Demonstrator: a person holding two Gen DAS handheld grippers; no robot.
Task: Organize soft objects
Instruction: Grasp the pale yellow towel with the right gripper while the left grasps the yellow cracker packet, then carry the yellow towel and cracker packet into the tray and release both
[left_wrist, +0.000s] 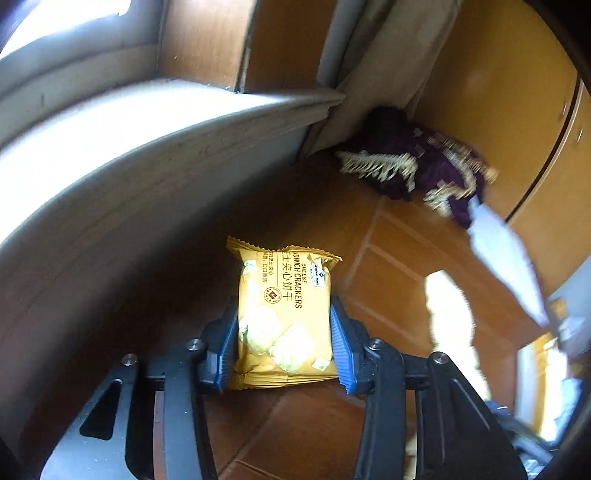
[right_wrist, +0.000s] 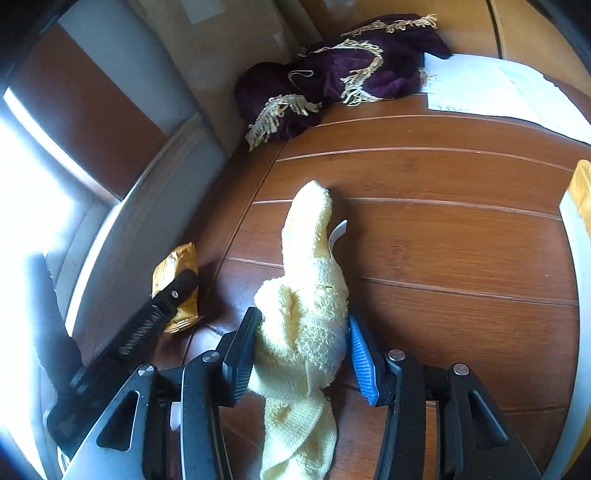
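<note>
A yellow cheese cracker packet (left_wrist: 284, 317) sits between the blue pads of my left gripper (left_wrist: 283, 332), which is shut on it above the wooden table (left_wrist: 388, 266). In the right wrist view that packet (right_wrist: 179, 269) shows at the left, partly hidden by the other gripper's black finger (right_wrist: 181, 288). My right gripper (right_wrist: 303, 332) is shut on a pale yellow towel (right_wrist: 306, 302), which hangs down and reaches forward over the table (right_wrist: 443, 240). A purple velvet cloth with gold fringe (right_wrist: 332, 81) lies crumpled at the table's far corner; it also shows in the left wrist view as a dark cloth (left_wrist: 417, 162).
A grey window sill (left_wrist: 147, 155) runs along the table's left side under a bright window. White paper sheets (right_wrist: 498, 88) lie at the far right beside the purple cloth. A yellow object (right_wrist: 581, 188) sits at the table's right edge. Wooden cabinet panels (left_wrist: 498, 92) stand behind.
</note>
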